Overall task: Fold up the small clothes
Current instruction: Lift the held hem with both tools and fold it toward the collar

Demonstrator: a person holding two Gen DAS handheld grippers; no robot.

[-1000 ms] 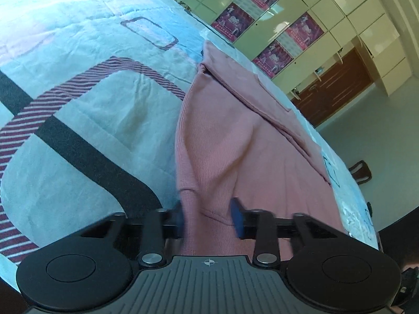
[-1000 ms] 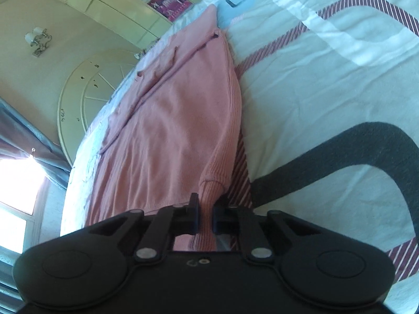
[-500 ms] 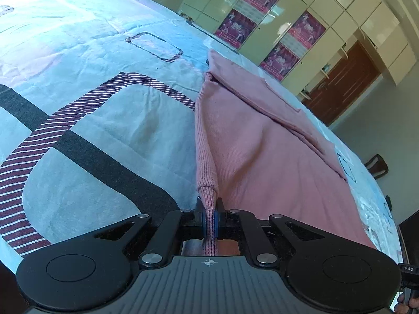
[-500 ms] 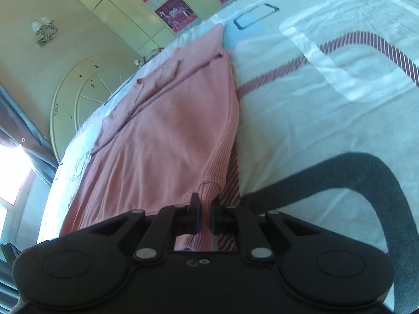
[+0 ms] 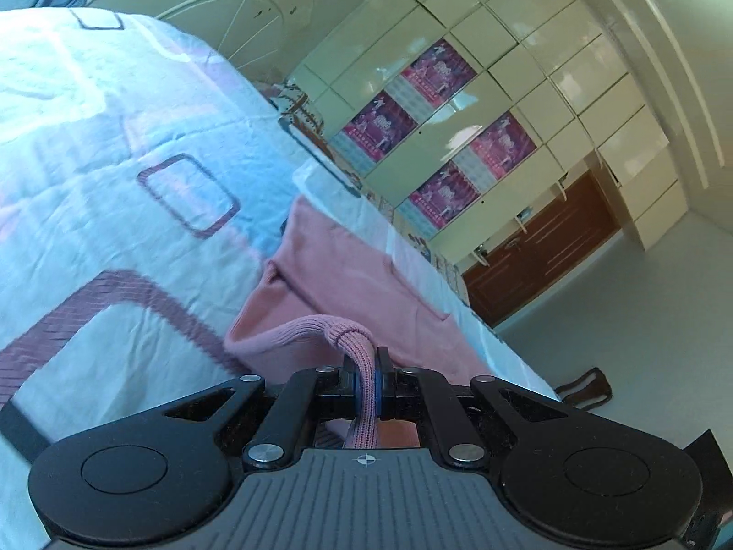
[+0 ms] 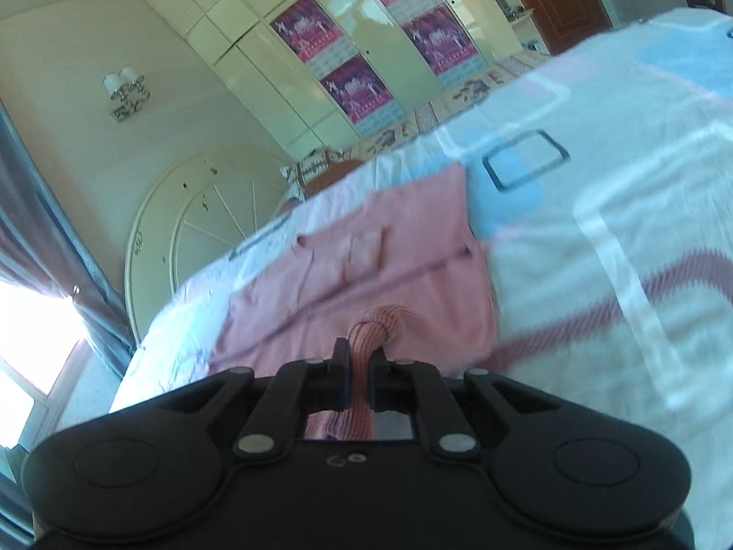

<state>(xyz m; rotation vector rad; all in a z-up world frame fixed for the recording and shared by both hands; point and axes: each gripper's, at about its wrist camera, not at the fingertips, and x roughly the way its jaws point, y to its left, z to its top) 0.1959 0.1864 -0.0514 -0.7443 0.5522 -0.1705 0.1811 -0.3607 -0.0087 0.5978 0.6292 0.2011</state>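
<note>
A pink knit sweater (image 5: 348, 275) lies on the bed, seen also in the right wrist view (image 6: 366, 266). My left gripper (image 5: 365, 376) is shut on the sweater's ribbed hem, which bunches up between the blue pads and is lifted above the bed. My right gripper (image 6: 359, 369) is shut on another part of the ribbed hem (image 6: 375, 325), also lifted. The near part of the sweater is doubled over toward its far part, and the part under the grippers is hidden.
The bed has a white and pale blue quilt (image 5: 137, 211) with maroon and dark stripes. A round white headboard (image 6: 201, 211) is at one end. Cream wardrobes with posters (image 5: 440, 137) and a brown door (image 5: 549, 247) stand beyond the bed.
My left gripper closed on the hem a second ago. Both grippers have since lifted the hem and carried it forward over the sweater, so the views tilt up toward the wardrobes.
</note>
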